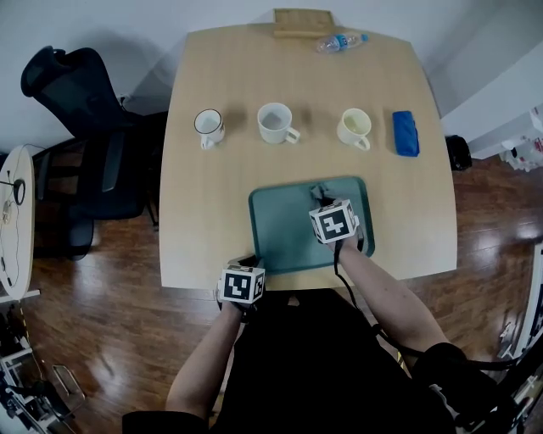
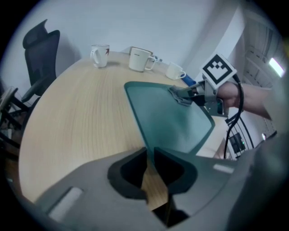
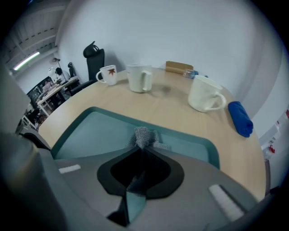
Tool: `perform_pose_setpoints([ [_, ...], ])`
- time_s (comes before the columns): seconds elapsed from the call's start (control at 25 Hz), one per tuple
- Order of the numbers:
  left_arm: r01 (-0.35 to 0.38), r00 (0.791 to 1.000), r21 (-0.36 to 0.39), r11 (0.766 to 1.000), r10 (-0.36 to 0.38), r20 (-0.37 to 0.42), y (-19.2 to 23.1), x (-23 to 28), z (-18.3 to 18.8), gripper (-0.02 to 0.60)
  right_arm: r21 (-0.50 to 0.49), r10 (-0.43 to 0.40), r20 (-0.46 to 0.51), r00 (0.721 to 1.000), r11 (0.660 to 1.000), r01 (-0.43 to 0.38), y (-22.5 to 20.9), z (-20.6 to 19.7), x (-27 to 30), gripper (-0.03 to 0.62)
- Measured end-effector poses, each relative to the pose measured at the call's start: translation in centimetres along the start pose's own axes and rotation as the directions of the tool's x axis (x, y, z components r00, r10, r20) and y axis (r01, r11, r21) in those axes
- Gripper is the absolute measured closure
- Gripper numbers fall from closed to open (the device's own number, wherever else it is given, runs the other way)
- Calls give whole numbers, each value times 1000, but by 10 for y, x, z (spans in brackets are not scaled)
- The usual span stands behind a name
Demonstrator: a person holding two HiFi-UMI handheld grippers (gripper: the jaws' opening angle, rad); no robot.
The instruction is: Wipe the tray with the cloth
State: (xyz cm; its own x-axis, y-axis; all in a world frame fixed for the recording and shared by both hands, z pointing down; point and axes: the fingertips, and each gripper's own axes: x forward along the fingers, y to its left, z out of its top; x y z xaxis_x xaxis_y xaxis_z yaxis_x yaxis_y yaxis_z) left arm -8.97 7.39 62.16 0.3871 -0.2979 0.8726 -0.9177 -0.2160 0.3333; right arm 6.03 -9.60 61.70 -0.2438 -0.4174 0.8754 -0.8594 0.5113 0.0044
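my right claw (image 3: 140, 152) pinches the cloth (image 3: 143, 135) onto the tray (image 1: 280, 233) to scrub; my left claw (image 2: 150, 154) nips its near left corner, so it shouldn't slide.

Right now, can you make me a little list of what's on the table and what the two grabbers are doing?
table: light wood
tray: green, at the near edge
left gripper: shut on the tray's near corner
right gripper: shut on the grey cloth, on the tray
mugs: three in a row beyond the tray
blue bundle: right of the mugs
far edge: bottle, wooden board
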Motion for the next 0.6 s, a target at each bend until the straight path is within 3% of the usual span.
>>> perform_pose_setpoints([
  [0.24, 70, 997, -31, 997, -69, 38, 2, -4, 3, 527, -86, 72, 0, 997, 994, -72, 80, 25, 10, 565],
  [0.6, 115, 993, -11, 993, -115, 19, 1, -4, 3, 526, -213, 154, -16, 988, 965, -154, 156, 38, 18, 565],
])
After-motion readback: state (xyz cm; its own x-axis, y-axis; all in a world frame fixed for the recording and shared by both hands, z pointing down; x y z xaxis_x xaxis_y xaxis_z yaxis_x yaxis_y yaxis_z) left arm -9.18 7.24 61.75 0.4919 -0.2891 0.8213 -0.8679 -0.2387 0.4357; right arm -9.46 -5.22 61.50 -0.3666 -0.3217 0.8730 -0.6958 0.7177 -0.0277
